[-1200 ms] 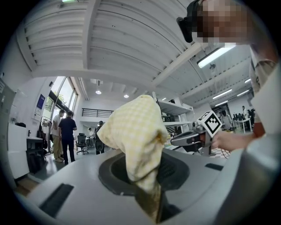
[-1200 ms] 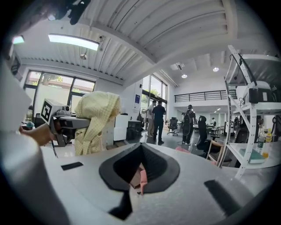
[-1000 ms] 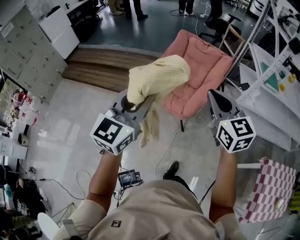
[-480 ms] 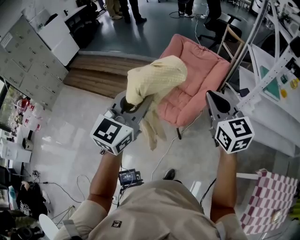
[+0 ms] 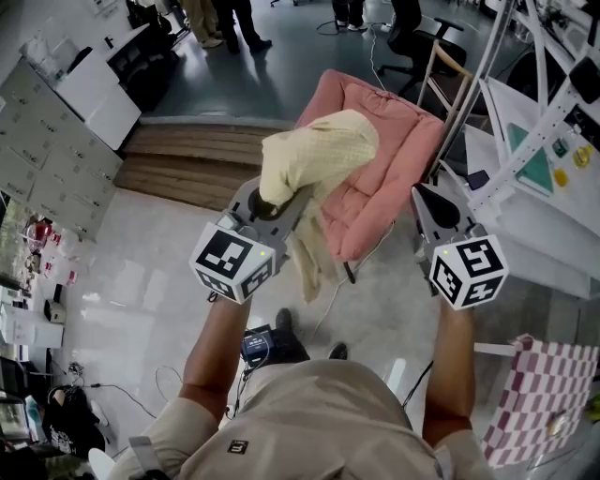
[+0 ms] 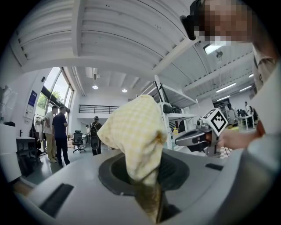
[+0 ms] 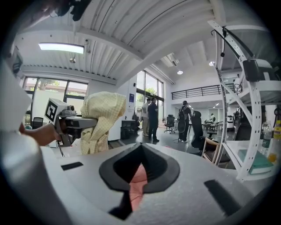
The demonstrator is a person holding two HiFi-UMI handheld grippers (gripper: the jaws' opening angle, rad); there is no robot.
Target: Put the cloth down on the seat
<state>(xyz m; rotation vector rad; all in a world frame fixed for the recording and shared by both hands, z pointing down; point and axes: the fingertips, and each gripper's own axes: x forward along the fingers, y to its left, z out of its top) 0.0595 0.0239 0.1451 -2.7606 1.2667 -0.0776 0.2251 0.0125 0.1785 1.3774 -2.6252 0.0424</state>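
Observation:
A pale yellow checked cloth (image 5: 314, 159) is bunched over my left gripper (image 5: 274, 204), which is shut on it; a loose tail hangs below the jaws. In the left gripper view the cloth (image 6: 131, 132) runs down into the slot between the jaws of my left gripper (image 6: 151, 193). The cloth hangs in the air in front of the near left edge of a pink padded chair (image 5: 384, 122). My right gripper (image 5: 433, 202) is held to the right of the chair's front edge, shut and empty. In the right gripper view only a thin strip of pink chair shows past my right gripper (image 7: 136, 184).
A white metal rack (image 5: 534, 141) stands right of the chair. A wooden step (image 5: 187, 164) lies behind on the left, with white cabinets (image 5: 89, 89) beyond. A pink and white checked thing (image 5: 544, 394) is at lower right. Cables and a small device (image 5: 262, 345) lie on the floor. People (image 5: 202, 14) stand far off.
The chair now sits closer and further left in the head view. The left gripper still carries the cloth, and its hanging tail has swung slightly. The right gripper keeps its place.

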